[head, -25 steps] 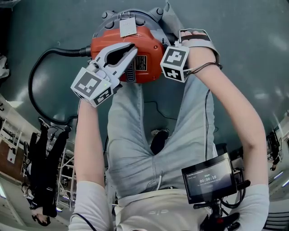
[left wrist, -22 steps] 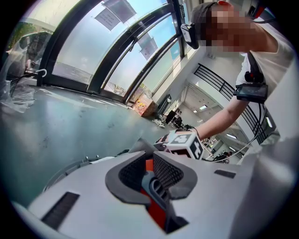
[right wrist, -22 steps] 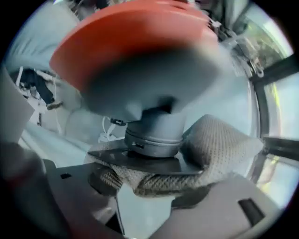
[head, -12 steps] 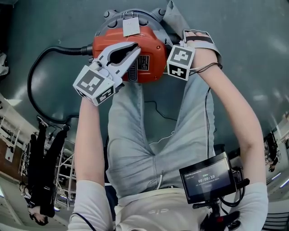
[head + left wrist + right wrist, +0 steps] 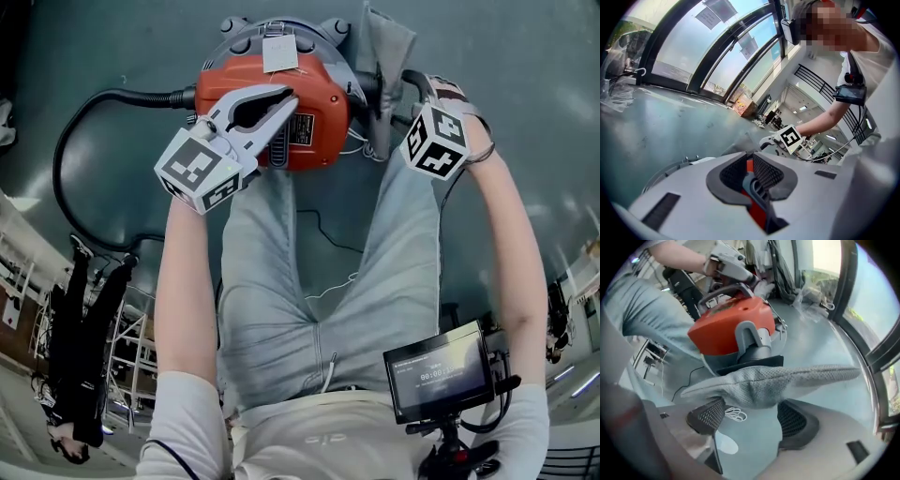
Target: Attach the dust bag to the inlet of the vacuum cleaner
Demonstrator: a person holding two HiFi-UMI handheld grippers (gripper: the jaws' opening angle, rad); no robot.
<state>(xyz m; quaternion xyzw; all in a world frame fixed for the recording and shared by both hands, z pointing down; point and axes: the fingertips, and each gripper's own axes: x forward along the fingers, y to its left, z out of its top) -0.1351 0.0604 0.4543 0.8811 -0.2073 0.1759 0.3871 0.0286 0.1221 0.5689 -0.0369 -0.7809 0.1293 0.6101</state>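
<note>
- Left gripper (image 5: 749,169): jaws narrow, clamped on the grey handle (image 5: 754,186) on top of the vacuum cleaner (image 5: 314,94). Orange shell shows right under the pads.
- Right gripper (image 5: 751,417): jaws wide and they've just been opening. It sits to the right of the vacuum cleaner, pointing steeply down.
- The dust bag (image 5: 783,378) is grey mesh and hangs across just ahead of the right jaw tips. It lies over the gap between the pads, and neither pad is squeezing it.
- The bag's black collar (image 5: 752,364) sits at the foot of the grey inlet tube (image 5: 751,338) on the vacuum cleaner's side. Can't tell how far on it's seated.
- From the head view, the bag flops up off the vacuum cleaner's right side.
- A little loop of white cord (image 5: 733,414) lies on the floor just below the bag.
- There's a white paper tag (image 5: 279,54) on the vacuum cleaner's top edge.
- The black hose (image 5: 70,159) runs off the vacuum cleaner's left side and curls round over the floor.
</note>
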